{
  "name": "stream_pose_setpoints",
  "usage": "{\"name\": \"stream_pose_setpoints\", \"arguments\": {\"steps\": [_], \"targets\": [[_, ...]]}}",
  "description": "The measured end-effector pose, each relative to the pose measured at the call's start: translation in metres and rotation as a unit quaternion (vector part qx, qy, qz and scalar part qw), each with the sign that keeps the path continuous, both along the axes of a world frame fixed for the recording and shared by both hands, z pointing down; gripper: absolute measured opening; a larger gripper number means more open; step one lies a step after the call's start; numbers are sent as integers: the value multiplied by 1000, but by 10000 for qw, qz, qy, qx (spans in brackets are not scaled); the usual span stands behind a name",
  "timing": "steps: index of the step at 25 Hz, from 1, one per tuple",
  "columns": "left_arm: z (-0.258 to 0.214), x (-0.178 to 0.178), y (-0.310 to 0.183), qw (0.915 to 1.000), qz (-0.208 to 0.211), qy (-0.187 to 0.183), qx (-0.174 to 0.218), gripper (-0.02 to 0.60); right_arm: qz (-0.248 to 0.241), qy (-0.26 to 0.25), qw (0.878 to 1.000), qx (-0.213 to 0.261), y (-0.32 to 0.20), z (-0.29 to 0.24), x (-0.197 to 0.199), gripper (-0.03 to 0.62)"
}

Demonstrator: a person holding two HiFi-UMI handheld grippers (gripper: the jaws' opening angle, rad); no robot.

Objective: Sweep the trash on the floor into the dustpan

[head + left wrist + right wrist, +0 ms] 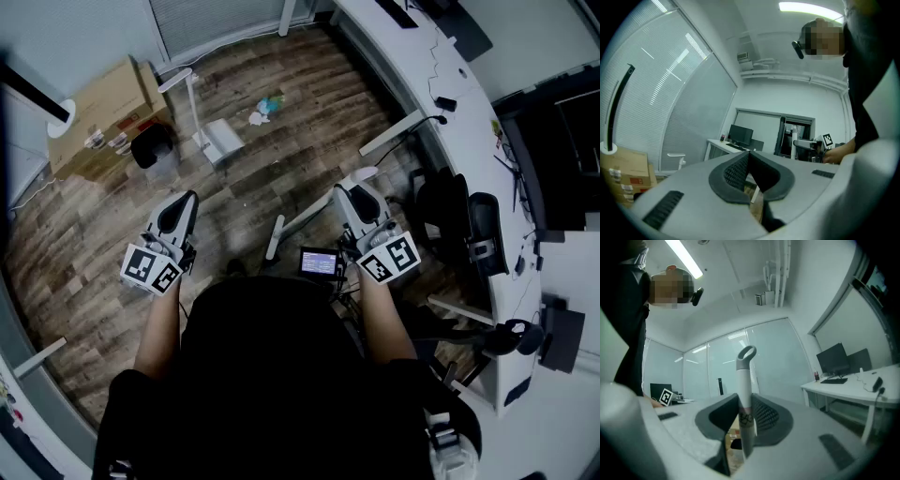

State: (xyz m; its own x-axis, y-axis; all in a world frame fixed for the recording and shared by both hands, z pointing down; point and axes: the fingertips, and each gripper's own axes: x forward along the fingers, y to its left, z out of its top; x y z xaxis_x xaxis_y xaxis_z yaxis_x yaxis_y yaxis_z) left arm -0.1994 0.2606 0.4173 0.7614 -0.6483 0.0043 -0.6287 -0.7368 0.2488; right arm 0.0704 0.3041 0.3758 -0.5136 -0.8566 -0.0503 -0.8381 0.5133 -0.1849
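The right gripper [743, 405] had its jaws closed on a white broom handle [744, 373]. The handle stood upright between them, its grey hanging loop well above the pads. I couldn't make out the brush end. The left gripper [749, 161] carried nothing, its jaws pressed together.

Well ahead of both pairs of jaws, on the wooden floor [309, 122], lay the trash [266, 108]: a crumpled white scrap and some blue-green bits. The white dustpan [222, 141] stood apart from it, ahead of the left jaws, with its long handle rising from it.

To my eye the broom handle was stiff, light and smooth, so it could twist or slide in the pads. A hold on the upper shaft, as here, seemed sensible. The scraps looked featherlight and likely to skitter. The dustpan looked light enough to tip and best taken by its handle.
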Motion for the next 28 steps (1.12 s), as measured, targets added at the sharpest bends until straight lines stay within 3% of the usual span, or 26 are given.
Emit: {"name": "stream_pose_setpoints", "arguments": {"steps": [7,16,23,28], "targets": [[3,49,28,9995,288,-64,-104,-5,-424,-186,9989,-35,28,6,10,94],[-1,78,22,10000,26,-73,-39,-5,-201,-375,9991,-91,27,16,45,101],[-2,107,13,9993,27,-378,-39,-5,-325,-586,9977,120,10,13,81,107],[5,112,1,9982,-179,-564,-88,-5,-36,-694,9975,85,-15,20,117,109]]}}
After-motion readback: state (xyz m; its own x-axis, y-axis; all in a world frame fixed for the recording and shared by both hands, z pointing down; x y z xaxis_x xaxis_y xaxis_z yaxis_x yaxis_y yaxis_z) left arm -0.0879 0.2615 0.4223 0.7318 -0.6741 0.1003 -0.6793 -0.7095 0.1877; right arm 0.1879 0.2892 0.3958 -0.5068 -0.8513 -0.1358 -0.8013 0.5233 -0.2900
